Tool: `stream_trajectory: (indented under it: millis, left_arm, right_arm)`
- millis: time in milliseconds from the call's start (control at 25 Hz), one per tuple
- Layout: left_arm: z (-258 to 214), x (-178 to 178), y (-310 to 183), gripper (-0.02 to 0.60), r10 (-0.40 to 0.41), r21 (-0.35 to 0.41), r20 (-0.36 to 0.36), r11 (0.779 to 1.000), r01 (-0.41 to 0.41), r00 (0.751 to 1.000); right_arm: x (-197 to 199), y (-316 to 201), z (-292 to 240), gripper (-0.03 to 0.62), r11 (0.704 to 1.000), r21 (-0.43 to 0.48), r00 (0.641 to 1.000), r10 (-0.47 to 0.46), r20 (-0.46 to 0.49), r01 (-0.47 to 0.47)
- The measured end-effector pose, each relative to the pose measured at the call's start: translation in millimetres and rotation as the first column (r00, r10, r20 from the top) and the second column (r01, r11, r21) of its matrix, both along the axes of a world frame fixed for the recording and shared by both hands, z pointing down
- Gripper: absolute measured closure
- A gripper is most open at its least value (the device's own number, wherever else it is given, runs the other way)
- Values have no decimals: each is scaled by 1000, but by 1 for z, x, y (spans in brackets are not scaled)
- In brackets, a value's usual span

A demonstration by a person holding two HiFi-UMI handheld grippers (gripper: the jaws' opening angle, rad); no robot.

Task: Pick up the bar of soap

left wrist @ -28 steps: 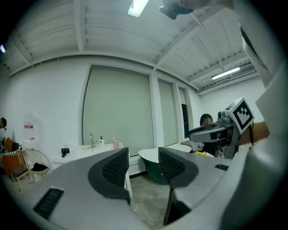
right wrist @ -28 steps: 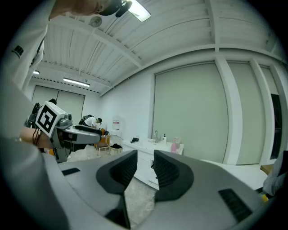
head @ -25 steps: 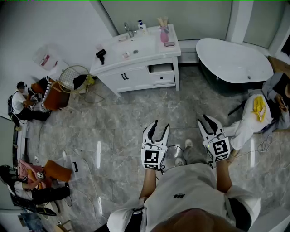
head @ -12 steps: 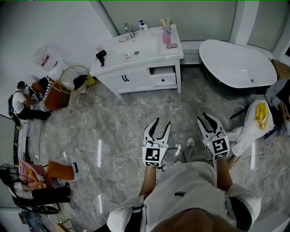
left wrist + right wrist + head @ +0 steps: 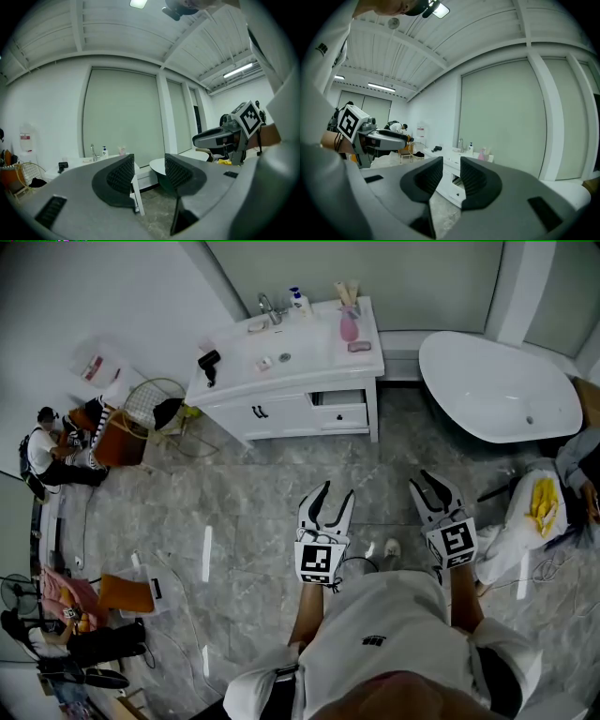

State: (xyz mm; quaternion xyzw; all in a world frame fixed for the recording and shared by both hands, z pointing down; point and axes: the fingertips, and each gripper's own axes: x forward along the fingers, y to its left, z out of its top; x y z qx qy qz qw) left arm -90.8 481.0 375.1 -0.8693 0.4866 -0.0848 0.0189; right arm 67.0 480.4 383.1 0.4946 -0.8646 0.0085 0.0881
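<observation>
Head view, item 1: bar of soap (image 5: 255,326), a small pale oval lump lying just beside the tap (image 5: 266,306) at the back left of the white vanity worktop (image 5: 314,360). It is too small to tell its colour or surface any closer.

Item 2: on the same worktop, a white pump bottle (image 5: 298,301) stands near the tap. A pink bottle (image 5: 348,326) stands toward the right end, and a black hair dryer (image 5: 209,362) lies at the left end.

Item 3: the vanity's upper right drawer (image 5: 337,397) stands partly pulled out.

Item 4: white bathtub (image 5: 497,390), to the right of the vanity.

Item 5: grey marble floor (image 5: 244,502), running from the vanity to the person's feet.

Item 6: left gripper (image 5: 335,491) and right gripper (image 5: 425,482), both held over the floor and pointing toward the vanity, well apart from the soap. In each gripper view the jaws stand apart with nothing between them, and the vanity shows beyond the gap.
</observation>
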Motion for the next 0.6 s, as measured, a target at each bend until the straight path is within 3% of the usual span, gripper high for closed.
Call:
stream_trajectory:
  millis: [600]
  left_arm:
    - [-9,51,-76,373,-55,17,13,998,55,998]
  right_arm:
    - [48,-87,-1,468,998,-2,998,-59,21,59]
